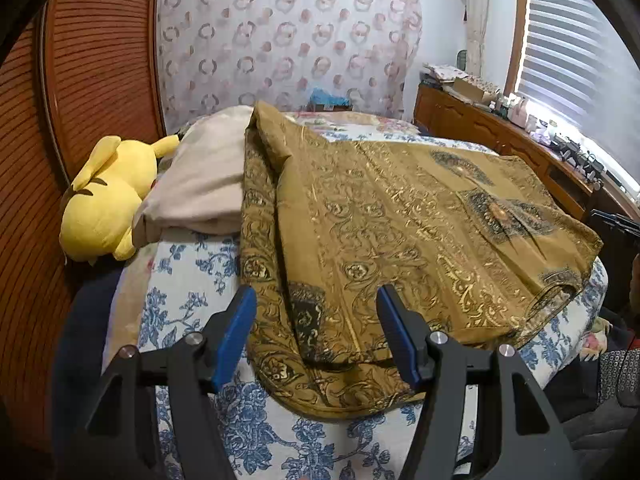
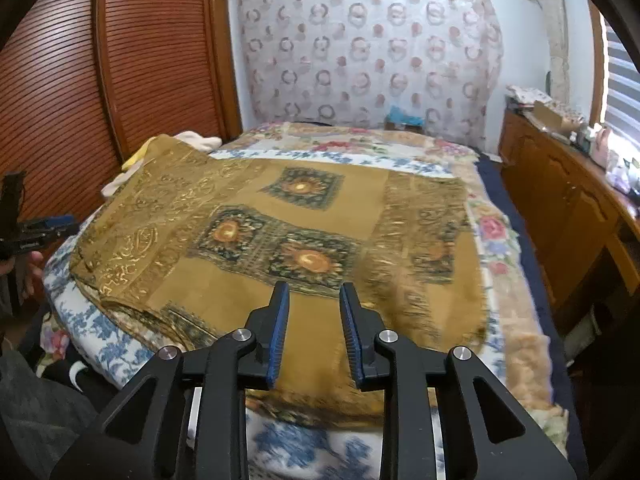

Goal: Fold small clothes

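A golden-brown cloth [image 1: 400,220] with gold scrollwork and dark flower squares lies folded over itself on the bed; its upper layer stops short of the lower layer's near edge. My left gripper [image 1: 316,292] hovers open over the cloth's near left corner, blue pads wide apart and nothing between them. In the right wrist view the same cloth [image 2: 280,220] spreads across the bed. My right gripper [image 2: 315,286] hangs over its near edge, jaws apart by a narrow gap and not touching the fabric. The left gripper [image 2: 40,232] shows at the far left, with a hand below it.
The bed has a blue floral bedspread [image 1: 188,304]. A yellow plush toy [image 1: 108,200] and a beige pillow [image 1: 204,184] lie at its left. A slatted wooden door [image 2: 152,60] stands on the left, a cluttered wooden dresser [image 2: 560,200] runs along the right.
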### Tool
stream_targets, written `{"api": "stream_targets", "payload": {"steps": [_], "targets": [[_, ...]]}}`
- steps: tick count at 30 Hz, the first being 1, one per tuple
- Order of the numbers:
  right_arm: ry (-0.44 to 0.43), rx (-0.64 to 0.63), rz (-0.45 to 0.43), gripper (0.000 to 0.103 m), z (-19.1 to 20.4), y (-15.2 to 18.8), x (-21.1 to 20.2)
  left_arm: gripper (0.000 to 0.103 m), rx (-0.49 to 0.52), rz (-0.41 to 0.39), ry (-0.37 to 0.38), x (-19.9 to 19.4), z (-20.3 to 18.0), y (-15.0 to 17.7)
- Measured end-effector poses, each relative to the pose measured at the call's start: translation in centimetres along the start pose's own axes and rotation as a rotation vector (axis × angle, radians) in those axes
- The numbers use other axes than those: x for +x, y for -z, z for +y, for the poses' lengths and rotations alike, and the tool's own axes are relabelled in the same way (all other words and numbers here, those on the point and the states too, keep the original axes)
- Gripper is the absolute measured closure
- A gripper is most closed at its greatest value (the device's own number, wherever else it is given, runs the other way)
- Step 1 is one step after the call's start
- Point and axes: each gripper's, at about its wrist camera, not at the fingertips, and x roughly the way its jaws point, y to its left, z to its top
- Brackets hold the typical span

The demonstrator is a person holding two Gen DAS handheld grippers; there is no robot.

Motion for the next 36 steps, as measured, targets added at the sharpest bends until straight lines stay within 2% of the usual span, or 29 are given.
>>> {"api": "stream_targets", "payload": {"steps": [11,13,20,25,27,30,32,36], "targets": [[-0.075,-0.061,0.079,0.075,4.7,0.6,5.2,0.041,-0.025,0.061,-0.04,1.9,1.1,1.1],[-0.074,-0.084,0.094,0.069,6.0,0.7,6.1,0.041,-0.029,0.067,-0.04,2.2,1.3,1.3],[-0.059,-0.115,0.162,0.066,8.3,1.5,8.6,0.041,-0.044,0.083,-0.028,2.7,1.8,1.8],[-0.052,-0.118,0.14,0.056,8.8,2.0,8.6,0.041,-0.066,0.085,-0.017,2.9,2.1,2.0],[-0.056,-0.12,0.126,0.052,8.9,2.2,8.6,0.041,-0.095,0.058,-0.011,2.5,2.5,2.0],[-0.054,-0.118,0.107,0.051,8.9,2.4,8.6,0.042,-0.127,0.031,-0.007,2.1,3.2,2.0],[-0.054,-0.118,0.093,0.05,8.9,2.6,8.4,0.048,-0.137,0.025,-0.002,2.1,3.5,1.9],[-0.052,-0.113,0.075,0.05,9.0,2.8,8.5,0.05,-0.146,0.029,0.002,2.2,3.7,1.9]]}}
